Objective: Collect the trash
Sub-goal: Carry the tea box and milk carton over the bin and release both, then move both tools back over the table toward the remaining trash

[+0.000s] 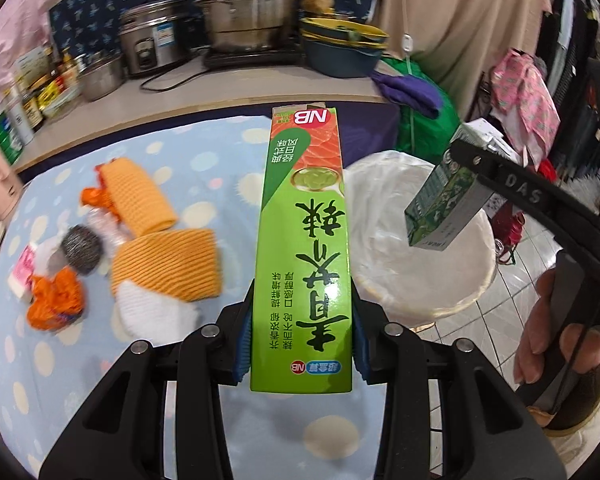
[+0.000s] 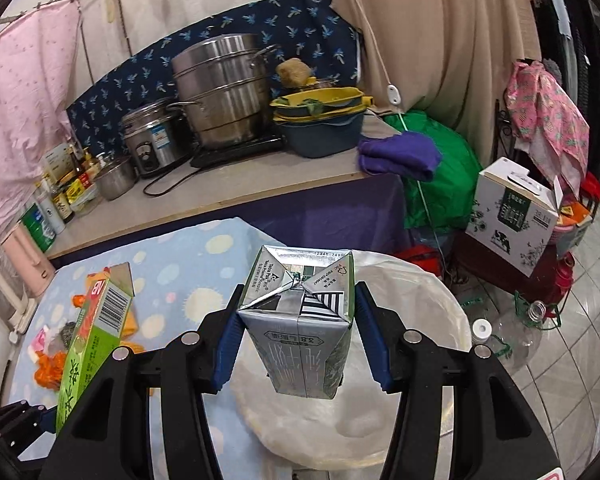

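My left gripper (image 1: 302, 340) is shut on a long green box (image 1: 304, 240), its blue pads pressing both long sides near the box's near end. The box points away from me, over the table edge beside a round bin with a white liner (image 1: 396, 216). My right gripper (image 2: 296, 336) is shut on a silver and green milk carton (image 2: 300, 320), held above the bin liner (image 2: 432, 320). In the left wrist view the carton (image 1: 432, 208) hangs over the bin's right side. The green box (image 2: 96, 328) shows at the left of the right wrist view.
On the blue dotted tablecloth (image 1: 188, 152) lie orange foam nets (image 1: 168, 260), a steel scourer (image 1: 80, 248), an orange bag (image 1: 56, 300) and a pink wrapper (image 1: 22, 268). A counter with pots (image 2: 220, 92) stands behind. Plastic bottles (image 2: 516, 336) and a cardboard box (image 2: 512, 216) sit on the tiled floor.
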The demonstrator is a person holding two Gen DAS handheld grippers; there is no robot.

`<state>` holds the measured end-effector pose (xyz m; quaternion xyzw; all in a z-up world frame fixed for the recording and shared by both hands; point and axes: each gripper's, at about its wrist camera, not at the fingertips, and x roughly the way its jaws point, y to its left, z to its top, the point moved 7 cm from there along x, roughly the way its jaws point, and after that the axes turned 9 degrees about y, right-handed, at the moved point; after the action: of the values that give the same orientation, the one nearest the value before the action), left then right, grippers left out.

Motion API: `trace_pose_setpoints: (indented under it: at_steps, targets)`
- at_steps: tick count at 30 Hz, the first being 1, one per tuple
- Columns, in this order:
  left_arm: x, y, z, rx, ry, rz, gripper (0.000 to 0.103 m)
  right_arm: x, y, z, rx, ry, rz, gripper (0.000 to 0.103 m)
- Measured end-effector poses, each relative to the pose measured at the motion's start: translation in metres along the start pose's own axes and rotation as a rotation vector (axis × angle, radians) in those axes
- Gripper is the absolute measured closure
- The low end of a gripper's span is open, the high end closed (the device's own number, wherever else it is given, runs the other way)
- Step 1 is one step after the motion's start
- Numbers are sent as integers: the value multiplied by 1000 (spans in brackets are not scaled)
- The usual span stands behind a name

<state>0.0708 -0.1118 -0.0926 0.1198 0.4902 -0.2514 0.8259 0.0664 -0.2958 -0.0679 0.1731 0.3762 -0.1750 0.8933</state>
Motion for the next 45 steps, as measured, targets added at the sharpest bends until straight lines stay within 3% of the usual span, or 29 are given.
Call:
trace_pose_setpoints:
  at_steps: [6, 15, 23, 30, 45]
  targets:
    - [28, -43, 15, 73, 11, -24, 66, 20, -35, -17, 42, 41, -49, 52]
    - [67, -77, 25, 112, 48, -24, 66, 40, -66, -34, 87, 89, -64, 52]
    - [82, -85, 23, 121, 73, -19, 65, 45, -75, -37, 113, 93, -52, 51]
    - [87, -81, 22, 102, 74, 8, 52, 38, -72, -32, 109, 67, -68, 44]
    - [74, -66, 27, 63, 42, 21, 51, 27, -56, -29, 86, 47, -60, 40]
